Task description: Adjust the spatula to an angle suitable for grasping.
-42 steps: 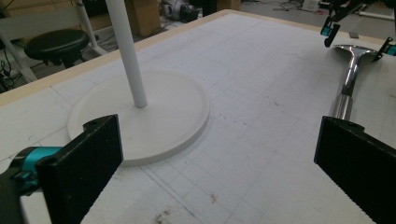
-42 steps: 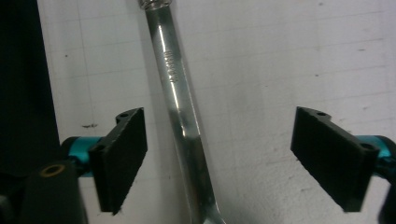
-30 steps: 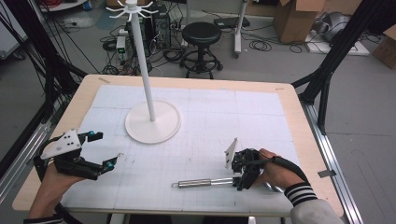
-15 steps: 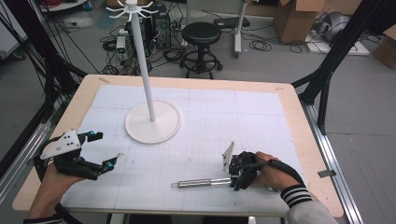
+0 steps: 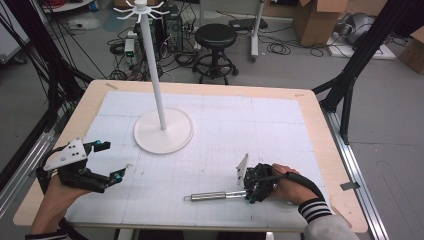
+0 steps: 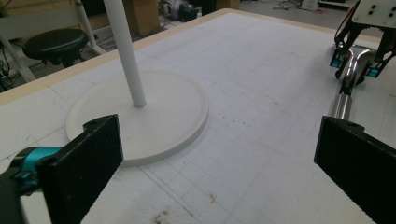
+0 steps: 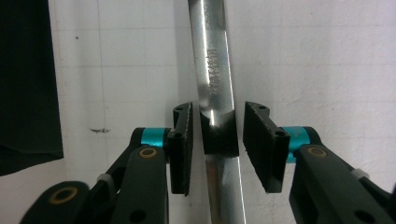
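A: Any writing that can be read?

B: One marking. In the right gripper view, the shiny metal tool (image 7: 215, 70) carries an engraved or stamped line of characters running lengthwise down its shaft, in the upper middle of the frame, just above the dark band on it.

A: What does it say?

B: I cannot tell. The characters are small and lost in the glare, so no letter or number comes out clearly.

A: Anything printed on the white mat (image 5: 260, 130) on the counter?

B: A faint grid of lines, no readable figures. The cardboard boxes (image 5: 320, 20) at the upper right show no legible label.
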`<state>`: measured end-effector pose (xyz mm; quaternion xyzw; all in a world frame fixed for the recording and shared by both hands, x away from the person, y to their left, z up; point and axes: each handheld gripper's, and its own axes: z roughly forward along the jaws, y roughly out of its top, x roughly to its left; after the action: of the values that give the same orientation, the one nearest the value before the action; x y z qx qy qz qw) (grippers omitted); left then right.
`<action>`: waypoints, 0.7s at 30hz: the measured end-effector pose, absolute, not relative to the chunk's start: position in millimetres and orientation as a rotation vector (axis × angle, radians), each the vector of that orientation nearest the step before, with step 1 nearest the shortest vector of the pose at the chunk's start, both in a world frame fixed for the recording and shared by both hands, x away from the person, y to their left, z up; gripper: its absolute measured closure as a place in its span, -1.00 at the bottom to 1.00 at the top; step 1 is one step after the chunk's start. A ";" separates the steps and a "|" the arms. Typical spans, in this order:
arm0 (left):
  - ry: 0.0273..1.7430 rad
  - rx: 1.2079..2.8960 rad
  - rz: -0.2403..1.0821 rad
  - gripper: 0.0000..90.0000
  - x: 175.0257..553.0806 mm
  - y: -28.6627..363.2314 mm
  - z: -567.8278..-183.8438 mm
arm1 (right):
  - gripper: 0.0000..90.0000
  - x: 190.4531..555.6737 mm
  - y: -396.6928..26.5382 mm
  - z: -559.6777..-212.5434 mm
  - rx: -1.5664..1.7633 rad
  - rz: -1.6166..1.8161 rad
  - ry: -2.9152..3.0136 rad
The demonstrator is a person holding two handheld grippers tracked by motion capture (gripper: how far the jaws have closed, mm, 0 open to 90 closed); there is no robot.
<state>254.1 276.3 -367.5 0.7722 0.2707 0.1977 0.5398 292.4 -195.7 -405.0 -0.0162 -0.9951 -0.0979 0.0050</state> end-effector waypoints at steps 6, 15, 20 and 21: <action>0.649 1.831 0.470 -0.96 253.8 276.5 -367.5 | 0.57 291.8 -192.8 -406.6 -0.030 -0.286 -3.133; 0.646 1.831 0.470 -0.96 253.7 276.7 -367.4 | 0.65 287.7 -189.1 -405.6 0.051 -0.250 -3.162; 0.644 1.836 0.471 -0.96 253.8 276.8 -367.4 | 0.66 290.6 -189.6 -404.5 -0.025 -0.272 -3.148; 0.643 1.834 0.469 -0.96 253.9 276.8 -367.7 | 0.67 291.2 -190.2 -403.7 -0.036 -0.280 -3.148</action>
<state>253.9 276.8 -367.7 0.7716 0.2706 0.1972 0.5408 291.2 -190.2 -403.7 -0.0113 -0.9959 -0.0887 -0.0096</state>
